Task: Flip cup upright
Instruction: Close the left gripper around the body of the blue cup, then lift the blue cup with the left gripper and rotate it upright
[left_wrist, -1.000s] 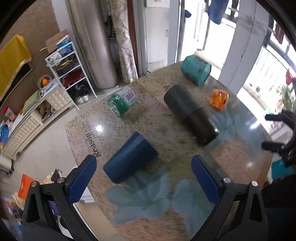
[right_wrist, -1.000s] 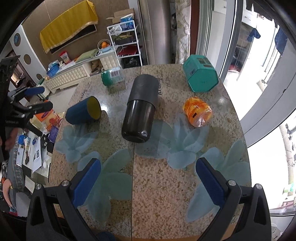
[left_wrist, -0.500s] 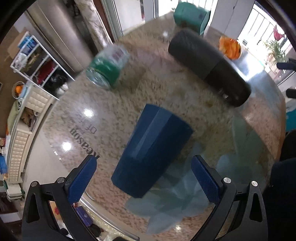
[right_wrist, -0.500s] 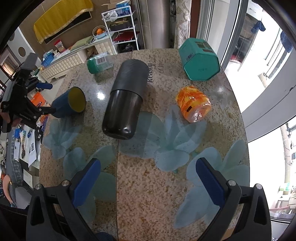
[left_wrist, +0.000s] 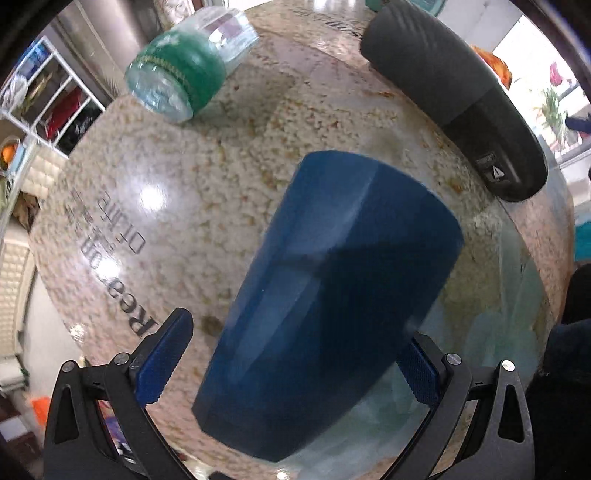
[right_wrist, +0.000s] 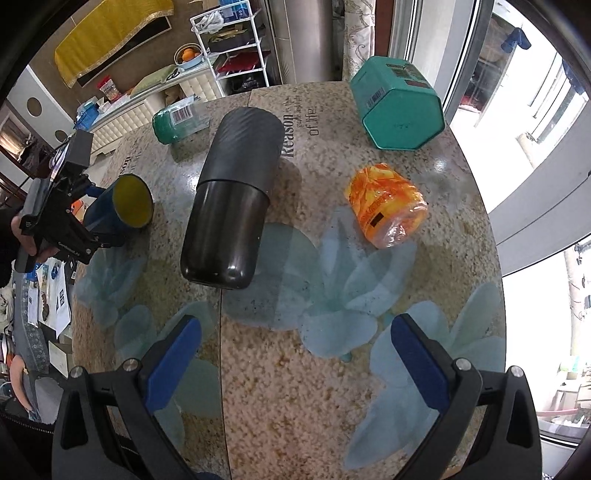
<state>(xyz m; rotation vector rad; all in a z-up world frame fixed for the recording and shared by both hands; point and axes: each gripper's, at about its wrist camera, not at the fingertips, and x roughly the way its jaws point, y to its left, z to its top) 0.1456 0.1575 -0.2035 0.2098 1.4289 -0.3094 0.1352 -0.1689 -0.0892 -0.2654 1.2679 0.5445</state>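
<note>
A dark blue cup (left_wrist: 325, 295) with a yellow inside lies on its side on the granite table (left_wrist: 177, 184), its base toward the left wrist camera. My left gripper (left_wrist: 291, 369) is open, with the cup's base end between its two blue fingers; the right finger is close to the cup wall. In the right wrist view the cup (right_wrist: 122, 206) lies at the table's left edge with its mouth facing right, and the left gripper (right_wrist: 62, 221) is over it. My right gripper (right_wrist: 295, 362) is open and empty above the near side of the table.
A large black cylinder (right_wrist: 229, 199) lies on its side right of the cup. A green-capped clear jar (right_wrist: 177, 122) lies at the back left. A teal hexagonal tin (right_wrist: 397, 107) and an orange packet (right_wrist: 386, 205) lie at the right.
My left gripper has come down and forward over the blue cup, which now sits between its fingers. The right gripper has shifted slightly closer to the table.
</note>
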